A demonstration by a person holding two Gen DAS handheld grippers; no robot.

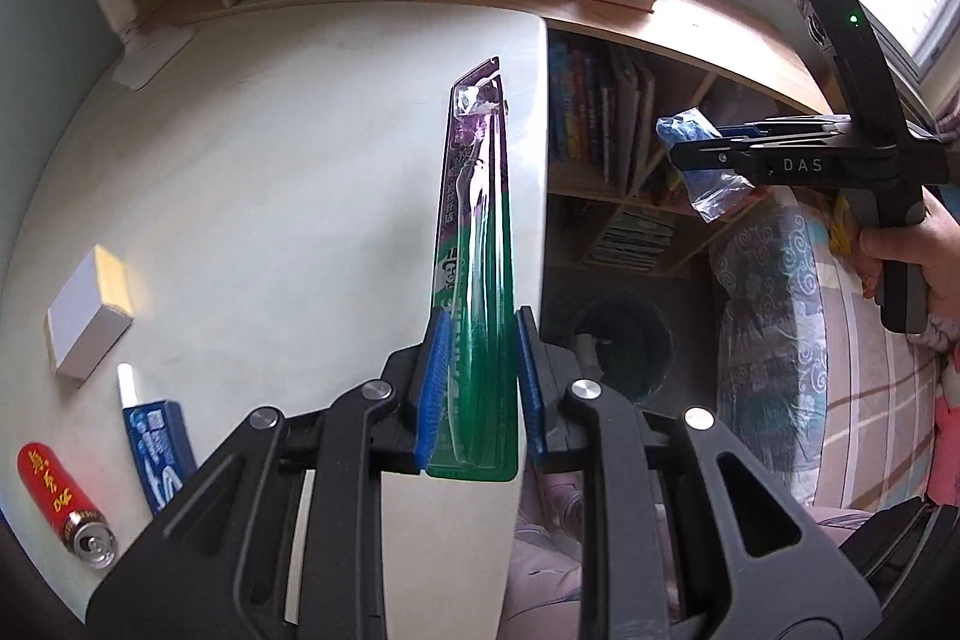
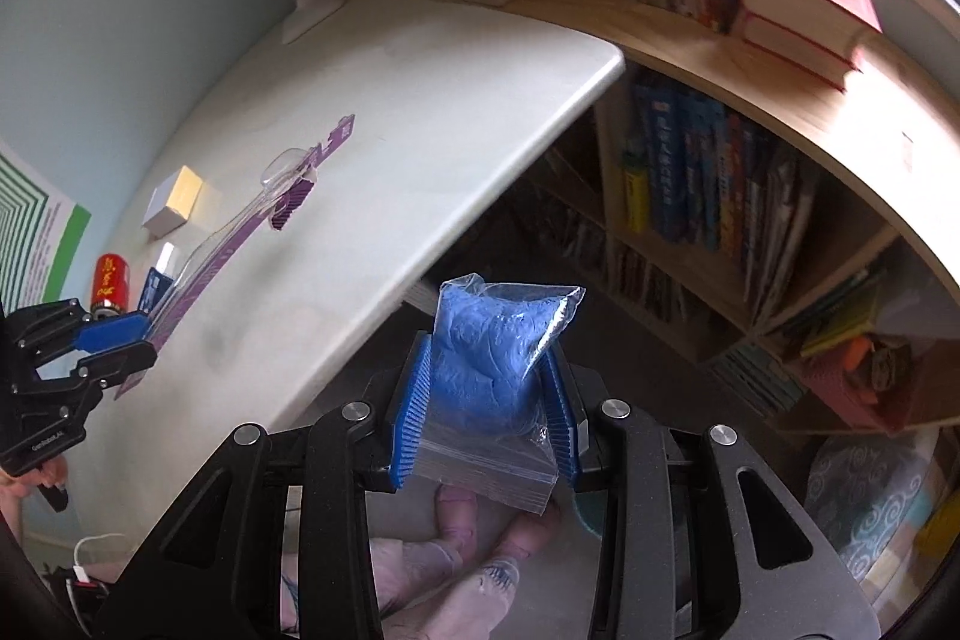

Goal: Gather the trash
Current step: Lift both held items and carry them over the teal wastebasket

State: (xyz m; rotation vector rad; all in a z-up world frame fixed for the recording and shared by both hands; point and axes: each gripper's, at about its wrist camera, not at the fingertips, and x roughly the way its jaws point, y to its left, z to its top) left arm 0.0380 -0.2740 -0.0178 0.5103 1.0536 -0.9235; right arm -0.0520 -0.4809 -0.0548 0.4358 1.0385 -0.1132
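Observation:
My left gripper (image 1: pixel 477 388) is shut on a long green and purple toothbrush package (image 1: pixel 477 232), held above the white table's (image 1: pixel 270 160) right edge. It also shows in the right wrist view (image 2: pixel 252 214), with the left gripper (image 2: pixel 129 334) at the far left. My right gripper (image 2: pixel 489 400) is shut on a clear plastic bag of blue stuff (image 2: pixel 492 358), held off the table over the floor. In the left wrist view the right gripper (image 1: pixel 690 148) and its bag (image 1: pixel 705 172) are at the right, above a dark trash bin (image 1: pixel 624 346) on the floor.
On the table lie a white and yellow box (image 1: pixel 90 316), a blue packet (image 1: pixel 159 442) and a red can (image 1: pixel 66 508). Bookshelves (image 2: pixel 720 172) stand behind and below the table. A patterned bed cover (image 1: pixel 774 340) is at the right.

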